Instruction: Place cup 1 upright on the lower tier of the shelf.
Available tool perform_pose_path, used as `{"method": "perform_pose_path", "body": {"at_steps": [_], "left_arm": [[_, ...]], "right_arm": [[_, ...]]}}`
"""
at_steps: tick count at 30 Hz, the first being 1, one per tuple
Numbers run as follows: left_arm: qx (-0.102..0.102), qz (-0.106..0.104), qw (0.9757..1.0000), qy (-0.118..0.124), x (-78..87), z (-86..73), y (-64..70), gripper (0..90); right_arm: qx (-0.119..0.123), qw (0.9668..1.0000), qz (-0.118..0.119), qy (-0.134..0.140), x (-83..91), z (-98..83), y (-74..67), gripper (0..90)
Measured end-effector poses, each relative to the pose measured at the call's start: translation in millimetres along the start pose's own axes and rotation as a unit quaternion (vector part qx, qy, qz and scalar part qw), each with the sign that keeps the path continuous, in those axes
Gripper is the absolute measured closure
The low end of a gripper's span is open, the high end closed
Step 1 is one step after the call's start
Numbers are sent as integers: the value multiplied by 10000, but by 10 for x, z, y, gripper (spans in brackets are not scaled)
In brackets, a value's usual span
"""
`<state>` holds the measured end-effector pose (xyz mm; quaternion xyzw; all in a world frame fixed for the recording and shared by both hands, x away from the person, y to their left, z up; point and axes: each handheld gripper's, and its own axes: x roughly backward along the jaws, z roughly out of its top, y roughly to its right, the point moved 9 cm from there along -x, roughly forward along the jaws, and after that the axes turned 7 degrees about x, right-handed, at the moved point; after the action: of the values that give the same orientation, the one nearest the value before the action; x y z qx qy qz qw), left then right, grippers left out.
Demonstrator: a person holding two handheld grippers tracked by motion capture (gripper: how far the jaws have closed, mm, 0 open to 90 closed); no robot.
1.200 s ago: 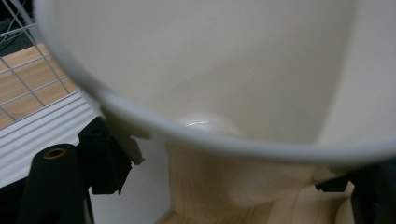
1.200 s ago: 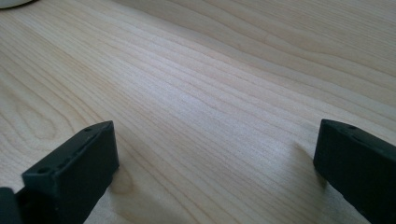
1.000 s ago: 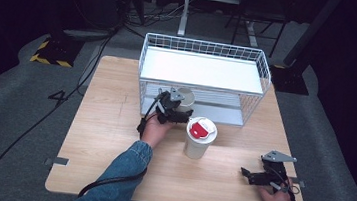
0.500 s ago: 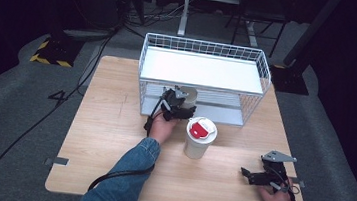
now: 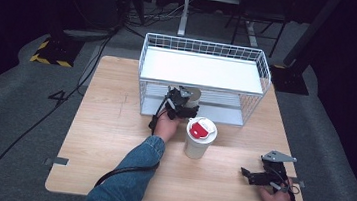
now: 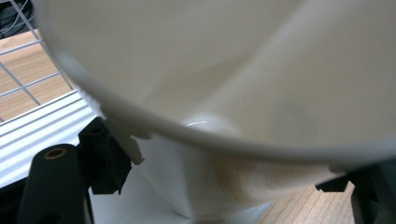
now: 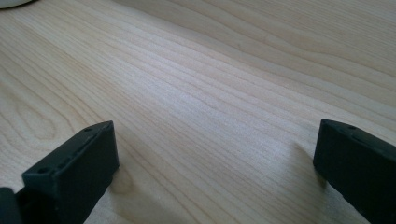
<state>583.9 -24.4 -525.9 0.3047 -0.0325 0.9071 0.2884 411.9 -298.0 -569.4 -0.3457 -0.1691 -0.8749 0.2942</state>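
- The left hand-held gripper pinched a white cup at the wire rack's lower shelf, near the worktop's far edge.
- The right hand-held gripper, jaws spread, rested near the front right corner.

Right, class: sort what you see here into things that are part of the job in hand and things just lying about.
Part of the job:
- white cup, held by the left gripper at the lower shelf
- wire rack with two shelves

Just lying about:
- lidded cup with red and white lid, standing on the table
- right gripper, open, with nothing between its jaws
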Motion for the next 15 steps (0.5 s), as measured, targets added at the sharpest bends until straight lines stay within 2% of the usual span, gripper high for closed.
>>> {"method": "perform_pose_path", "body": {"at_steps": [6, 9, 12, 15], "left_arm": [[18, -73, 10000, -25, -25, 4, -4, 228], [108, -53, 9999, -67, -39, 6, -12, 224], [101, 4, 9999, -102, -61, -13, -24, 163], [136, 2, 9999, -60, -76, -26, -37, 152]], "right_arm": [[1, 10000, 0, 0, 0, 0, 0, 3], [0, 10000, 0, 0, 0, 0, 0, 3], [1, 10000, 0, 0, 0, 0, 0, 3], [0, 10000, 0, 0, 0, 0, 0, 3]]}}
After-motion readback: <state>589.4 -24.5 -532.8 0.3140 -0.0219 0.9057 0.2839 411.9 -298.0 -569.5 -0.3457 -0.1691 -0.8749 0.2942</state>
